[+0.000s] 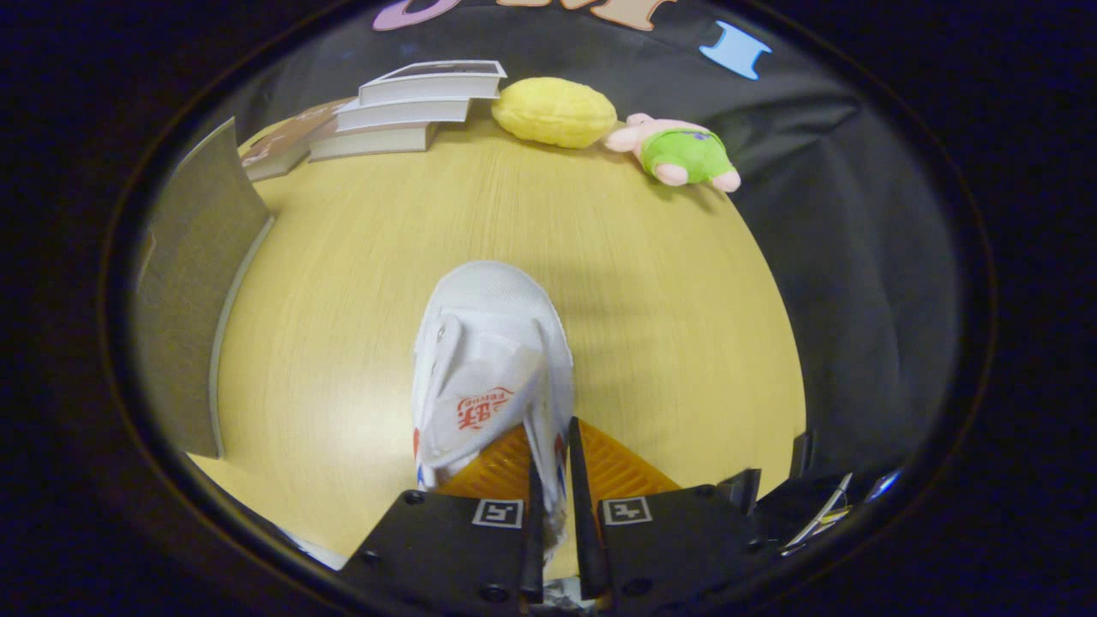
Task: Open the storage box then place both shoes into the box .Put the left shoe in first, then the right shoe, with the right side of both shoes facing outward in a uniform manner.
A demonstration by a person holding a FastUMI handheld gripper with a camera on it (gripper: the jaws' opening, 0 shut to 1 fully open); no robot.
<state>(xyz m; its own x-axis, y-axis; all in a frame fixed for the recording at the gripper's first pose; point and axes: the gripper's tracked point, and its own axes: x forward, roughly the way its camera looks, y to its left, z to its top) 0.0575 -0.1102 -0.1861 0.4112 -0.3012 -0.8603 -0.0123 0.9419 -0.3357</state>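
- Storage box (193, 291) stands off to the left of the fingers, its grey wall upright on the worktop (651, 326).
- White shoe (488, 360) hangs from the gripper (553, 514); fingers pinch its heel-side collar, long axis running straight ahead, toe forward.
- Books (403, 111) and toys lie far beyond.

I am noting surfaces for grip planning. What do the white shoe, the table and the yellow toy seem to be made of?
White shoe: looks like woven canvas or mesh, matte, fine weave on the toe. The tool is shut on its side wall.
Table: wood or wood-look laminate, smooth, with straight grain lines and a soft sheen.
Yellow toy: probably plush fabric, with a fuzzy, dull surface.
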